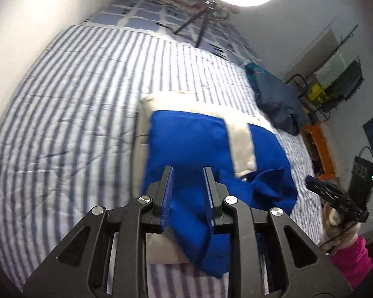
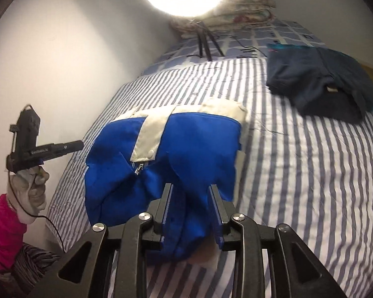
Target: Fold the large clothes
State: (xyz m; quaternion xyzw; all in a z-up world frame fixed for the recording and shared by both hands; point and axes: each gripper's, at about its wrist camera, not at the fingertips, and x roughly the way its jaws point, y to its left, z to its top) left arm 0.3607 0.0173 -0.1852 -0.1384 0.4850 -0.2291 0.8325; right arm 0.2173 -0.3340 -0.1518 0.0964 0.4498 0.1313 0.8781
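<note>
Blue/white jacket [image 1: 199,144] lies folded into a compact bundle on the striped bed [image 1: 62,124]. Left tool [image 1: 188,173] & right tool [image 2: 190,190] both part-open above it, holding nothing. Looks nearly done; dark garment [image 2: 320,79] nearby prob. still needs folding.

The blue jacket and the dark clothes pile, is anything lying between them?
Nothing: only bare striped sheet lies between the blue jacket and the dark pile, clearest in the right wrist view.
</note>
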